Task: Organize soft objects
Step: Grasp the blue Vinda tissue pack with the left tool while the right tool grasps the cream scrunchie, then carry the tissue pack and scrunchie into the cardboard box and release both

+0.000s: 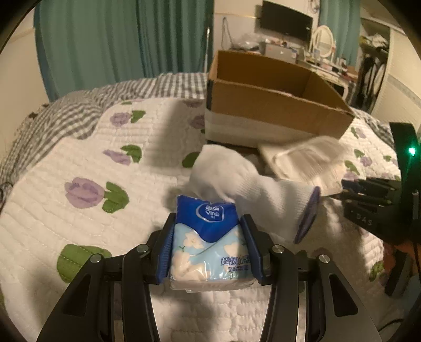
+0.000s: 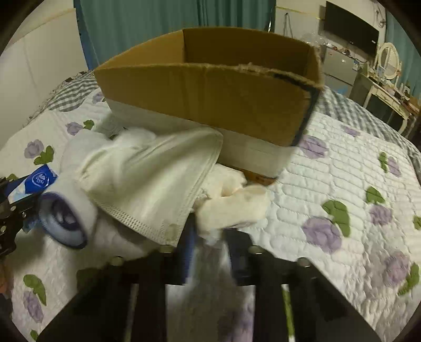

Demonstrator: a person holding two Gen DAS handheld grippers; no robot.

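Nearest in the left wrist view, the left gripper (image 1: 210, 247) is clamped on a blue and white tissue pack (image 1: 210, 242), its blue-padded fingers (image 1: 165, 252) pressed against both sides of the pack, which is held above the quilt (image 1: 86, 226). Just beyond the pack lies a white sock (image 1: 247, 184) with a blue-rimmed cuff (the open cuff faces the right side of that view). In the right wrist view, the right gripper (image 2: 210, 242) has its fingers drawn close together around white cloth (image 2: 229, 210), though motion blur hides exactly how firm the hold is. To its left, a white folded garment (image 2: 152, 181) with stitched edges drapes over the sock (image 2: 71, 210), and the tissue pack (image 2: 36, 181) shows at the far left edge. Behind this pile stands an open cardboard box (image 2: 210, 102) on the flowered quilt (image 2: 342, 171), its lower band pale; the garment touches its front wall. Farther off are teal curtains (image 1: 105, 39), a dark screen (image 1: 286, 21) on the wall and a cluttered dressing table (image 1: 326, 63) with an oval mirror.
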